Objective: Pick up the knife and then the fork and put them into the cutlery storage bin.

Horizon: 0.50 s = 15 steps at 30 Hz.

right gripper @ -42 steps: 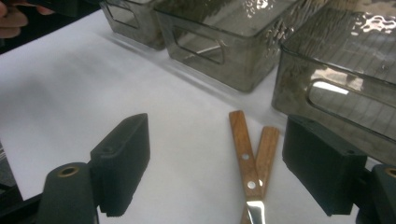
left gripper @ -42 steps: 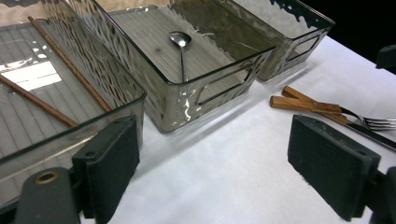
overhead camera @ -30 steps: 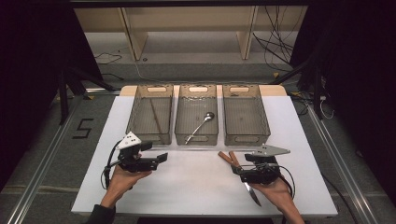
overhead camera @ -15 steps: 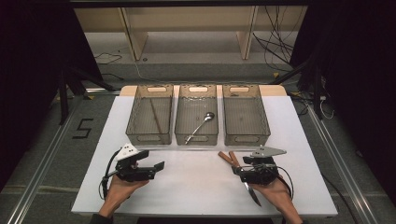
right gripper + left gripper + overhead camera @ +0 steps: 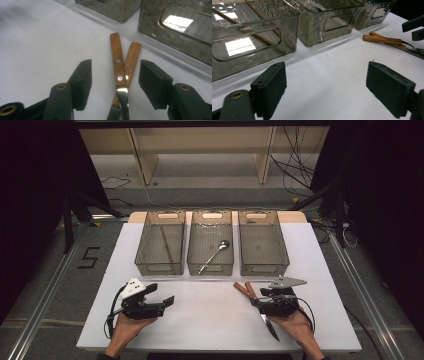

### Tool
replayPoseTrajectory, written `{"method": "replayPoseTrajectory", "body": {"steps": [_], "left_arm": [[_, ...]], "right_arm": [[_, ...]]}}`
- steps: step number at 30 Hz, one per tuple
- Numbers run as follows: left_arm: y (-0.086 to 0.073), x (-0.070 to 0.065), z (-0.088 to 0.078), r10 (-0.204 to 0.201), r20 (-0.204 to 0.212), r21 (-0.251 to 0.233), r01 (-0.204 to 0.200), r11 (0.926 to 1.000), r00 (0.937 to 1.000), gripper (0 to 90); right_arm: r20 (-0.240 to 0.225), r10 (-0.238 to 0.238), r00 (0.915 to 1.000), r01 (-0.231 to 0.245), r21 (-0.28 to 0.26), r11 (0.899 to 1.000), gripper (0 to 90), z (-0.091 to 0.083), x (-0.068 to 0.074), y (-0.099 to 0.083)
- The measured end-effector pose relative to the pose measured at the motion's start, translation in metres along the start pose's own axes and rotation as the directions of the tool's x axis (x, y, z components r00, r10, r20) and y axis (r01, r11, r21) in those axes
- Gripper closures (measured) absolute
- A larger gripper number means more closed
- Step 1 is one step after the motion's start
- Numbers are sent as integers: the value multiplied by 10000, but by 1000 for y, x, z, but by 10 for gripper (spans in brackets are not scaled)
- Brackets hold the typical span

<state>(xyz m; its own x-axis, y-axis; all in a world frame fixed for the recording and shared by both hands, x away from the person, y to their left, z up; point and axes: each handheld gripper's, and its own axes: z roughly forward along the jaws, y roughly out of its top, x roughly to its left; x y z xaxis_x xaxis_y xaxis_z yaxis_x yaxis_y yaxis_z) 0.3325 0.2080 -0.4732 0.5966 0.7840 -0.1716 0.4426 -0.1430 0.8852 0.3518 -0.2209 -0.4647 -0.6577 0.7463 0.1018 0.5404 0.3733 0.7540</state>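
You are partway through sorting cutlery into the three clear bins. The left bin already holds a pair of chopsticks, and the middle bin holds a spoon. The right bin looks empty as far as the high view shows.

What is left lies on the table at your near right: two pieces with wooden handles, crossed over each other just in front of the right bin. One is a knife, its blade pointing back toward you under your right hand; the other seems to be a fork, judging by the tines at the edge of the left gripper view.

Your right gripper sits over these handles with its jaws spread on either side of them, not yet pinching anything. Your left gripper rests at the near left, jaws spread wide over bare table and holding nothing. I judge that the next step is to close on one handle and carry it to a bin.

The surface is a white tabletop, matte and uncluttered. Beyond it you see pale wooden shelving, loose cables on the grey floor at the far right, and a "5" marked on the floor at the left.
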Motion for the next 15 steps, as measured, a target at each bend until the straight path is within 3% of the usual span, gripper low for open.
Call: {"method": "replayPoseTrajectory", "body": {"steps": [3,6,15], "left_arm": [[-2,-1,-1,70,-42,-22,-70,10000,10000,166],[-4,-2,-2,384,-185,29,-383,9993,9991,166],[-10,-5,-3,562,-246,163,-558,9983,9981,163]], "right_arm": [[105,-90,9999,89,107,9999,474,0,-1,0],[85,-145,9999,143,216,9997,496,0,-2,0],[78,-461,9989,455,693,9966,583,4,-3,3]]}}
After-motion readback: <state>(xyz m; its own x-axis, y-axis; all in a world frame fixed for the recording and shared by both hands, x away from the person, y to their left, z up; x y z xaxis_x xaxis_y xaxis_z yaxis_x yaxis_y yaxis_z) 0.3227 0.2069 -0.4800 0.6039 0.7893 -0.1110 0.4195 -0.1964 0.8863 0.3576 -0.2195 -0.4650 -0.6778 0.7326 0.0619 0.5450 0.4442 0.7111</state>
